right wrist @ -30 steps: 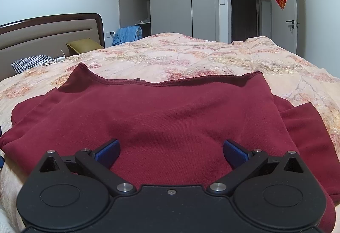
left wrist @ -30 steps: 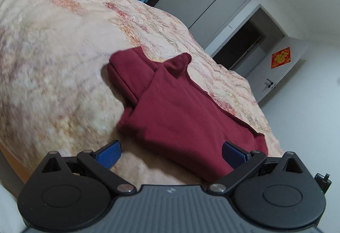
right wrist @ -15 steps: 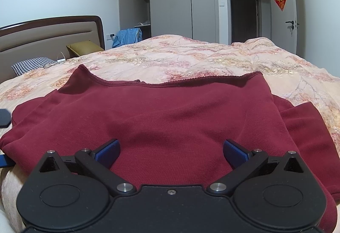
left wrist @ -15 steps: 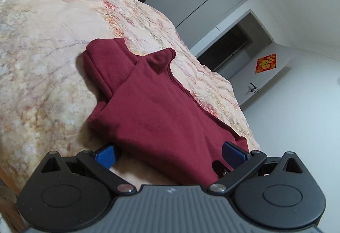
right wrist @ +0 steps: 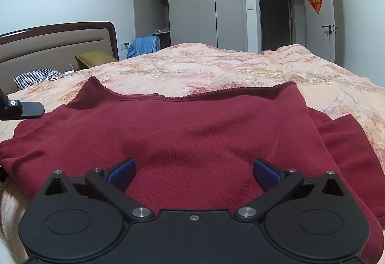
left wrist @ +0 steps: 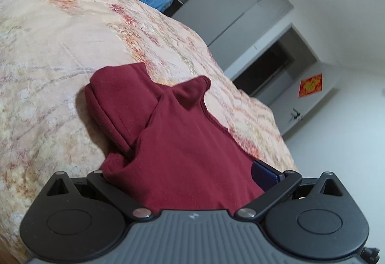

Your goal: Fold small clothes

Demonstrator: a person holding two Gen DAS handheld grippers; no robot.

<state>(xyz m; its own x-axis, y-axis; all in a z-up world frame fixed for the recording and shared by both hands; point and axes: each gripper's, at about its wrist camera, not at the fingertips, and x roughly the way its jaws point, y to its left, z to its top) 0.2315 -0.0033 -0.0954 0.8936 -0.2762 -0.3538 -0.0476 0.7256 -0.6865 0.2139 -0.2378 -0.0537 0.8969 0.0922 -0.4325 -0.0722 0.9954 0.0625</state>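
A dark red top [left wrist: 182,143] lies on the floral quilt [left wrist: 53,52], its sleeves folded in. My left gripper [left wrist: 185,177] is open, pushed over the top's left edge: cloth lies between the wide-apart jaws and hides the left finger, and the right blue pad [left wrist: 263,173] shows. In the right wrist view the same top [right wrist: 192,124] spreads across the bed. My right gripper [right wrist: 193,173] is open over the top's near hem, with both blue pads [right wrist: 122,173] resting on the cloth. The left gripper's tip [right wrist: 21,109] shows at the left edge.
A headboard [right wrist: 55,40], a checked pillow [right wrist: 36,76] and a yellow cushion [right wrist: 95,58] are at the bed's left end. Grey wardrobes [right wrist: 204,4], a blue garment [right wrist: 144,46] and a doorway [right wrist: 276,18] stand beyond the bed.
My left gripper has moved forward onto the top's left edge; the cloth now lies between its jaws and covers the left pad. The right gripper has stayed in place.
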